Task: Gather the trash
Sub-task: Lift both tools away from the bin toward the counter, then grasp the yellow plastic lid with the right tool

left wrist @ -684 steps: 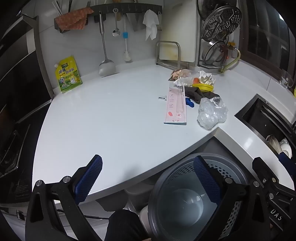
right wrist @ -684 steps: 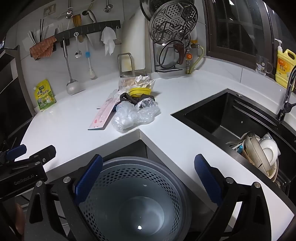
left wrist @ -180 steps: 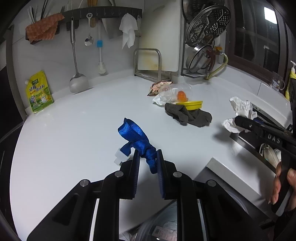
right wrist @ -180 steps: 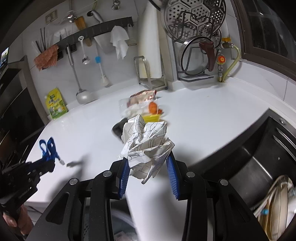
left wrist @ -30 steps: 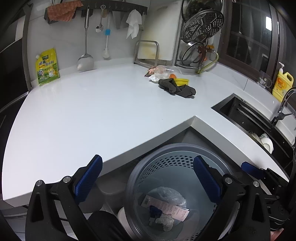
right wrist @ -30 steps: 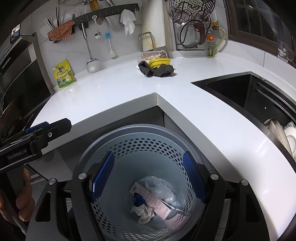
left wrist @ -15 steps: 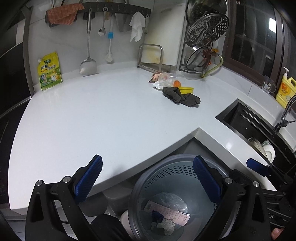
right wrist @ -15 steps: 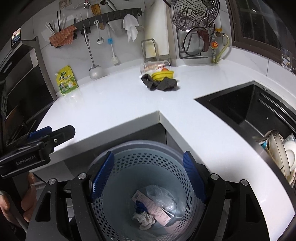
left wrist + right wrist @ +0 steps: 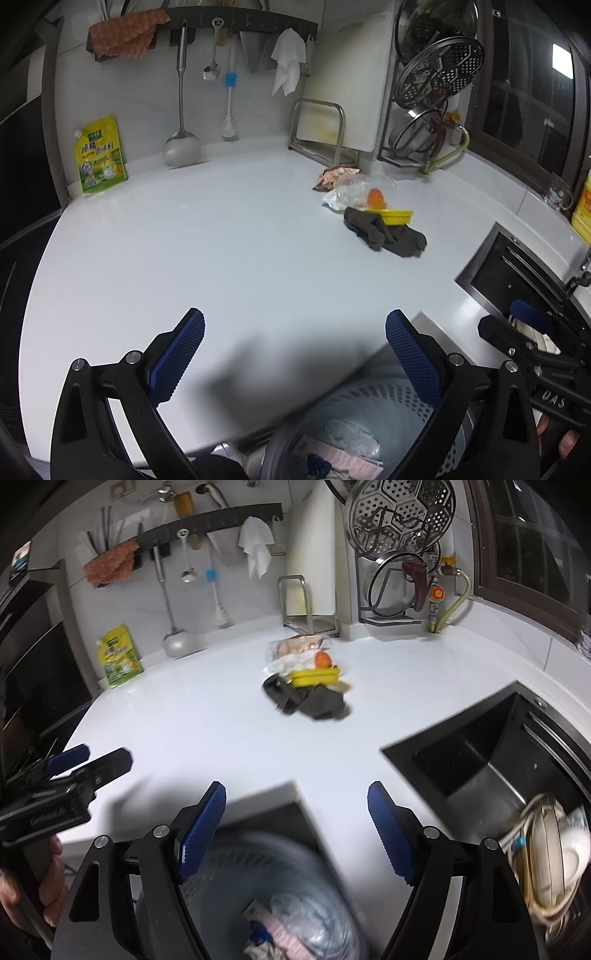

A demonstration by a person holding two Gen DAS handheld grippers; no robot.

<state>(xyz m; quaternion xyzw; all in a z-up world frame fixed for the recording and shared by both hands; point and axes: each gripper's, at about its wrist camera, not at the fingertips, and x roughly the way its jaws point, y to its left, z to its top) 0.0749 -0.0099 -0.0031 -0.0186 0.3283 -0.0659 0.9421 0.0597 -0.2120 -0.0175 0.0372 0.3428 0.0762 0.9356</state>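
Note:
A dark crumpled rag (image 9: 386,233) lies on the white counter (image 9: 221,240) with a yellow lid (image 9: 397,217), a clear plastic container holding something orange (image 9: 369,192) and a snack wrapper (image 9: 334,175) behind it. The same pile shows in the right wrist view: rag (image 9: 314,701), yellow lid (image 9: 314,675). The grey perforated bin (image 9: 373,417) below the counter corner holds a pink strip, clear plastic and a blue scrap; it also shows in the right wrist view (image 9: 258,890). My left gripper (image 9: 295,350) is open and empty over the counter's front edge. My right gripper (image 9: 295,830) is open and empty above the bin.
A black sink (image 9: 480,753) with dishes (image 9: 554,849) is at the right. A yellow pouch (image 9: 99,158) leans on the back wall. Utensils and cloths hang from a rail (image 9: 229,18). A cutting-board stand (image 9: 317,125) and a lid rack (image 9: 432,96) stand at the back.
Both grippers have risen and moved forward from over the bin toward the counter. The rag pile now looks nearer. Both stay open and empty.

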